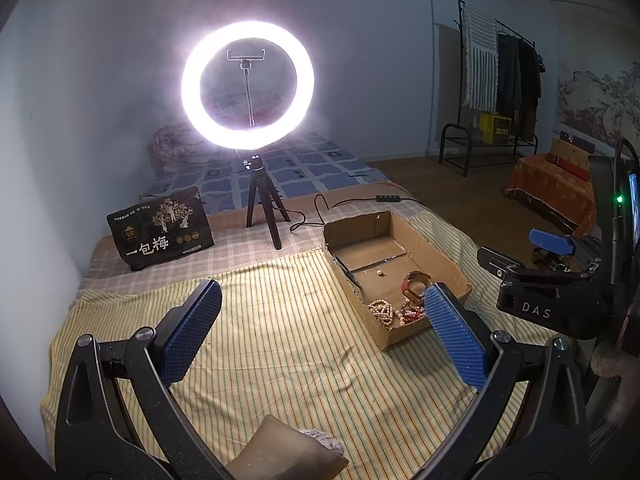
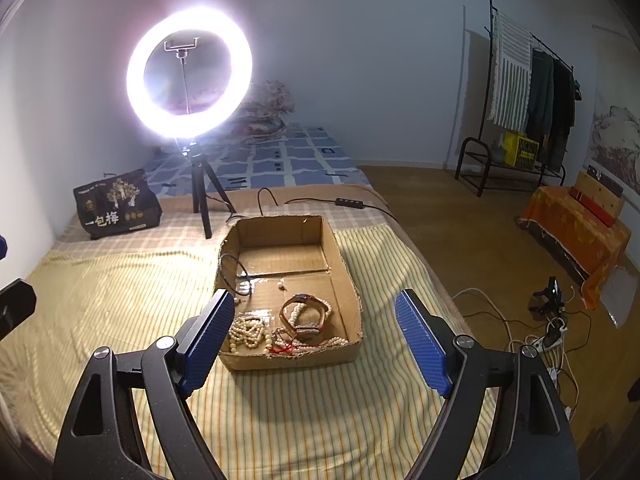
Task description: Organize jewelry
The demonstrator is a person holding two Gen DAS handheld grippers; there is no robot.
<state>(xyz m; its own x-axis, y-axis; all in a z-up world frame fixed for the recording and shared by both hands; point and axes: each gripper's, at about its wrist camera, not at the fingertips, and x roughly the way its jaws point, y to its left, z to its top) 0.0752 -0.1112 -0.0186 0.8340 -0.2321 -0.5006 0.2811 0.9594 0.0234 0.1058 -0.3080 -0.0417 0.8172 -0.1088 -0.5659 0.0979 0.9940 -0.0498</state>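
Both tools spread wide and empty, left tool (image 1: 322, 330), right tool (image 2: 316, 336) above striped bed sheet (image 2: 120, 300), cardboard box (image 2: 347, 264) holding beads (image 2: 246, 332), watch (image 2: 306, 314), ring light (image 2: 189, 72) behind.

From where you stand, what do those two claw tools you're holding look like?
Each hand-held gripper is black plastic: two angled arms joined by silver bolts, ending in flat blue pads with a fine dotted texture. That goes for the left hand-held gripper and the right hand-held gripper alike. Seen side-on from the left camera, the right one carries white "DAS" lettering. No hands or sleeves show.
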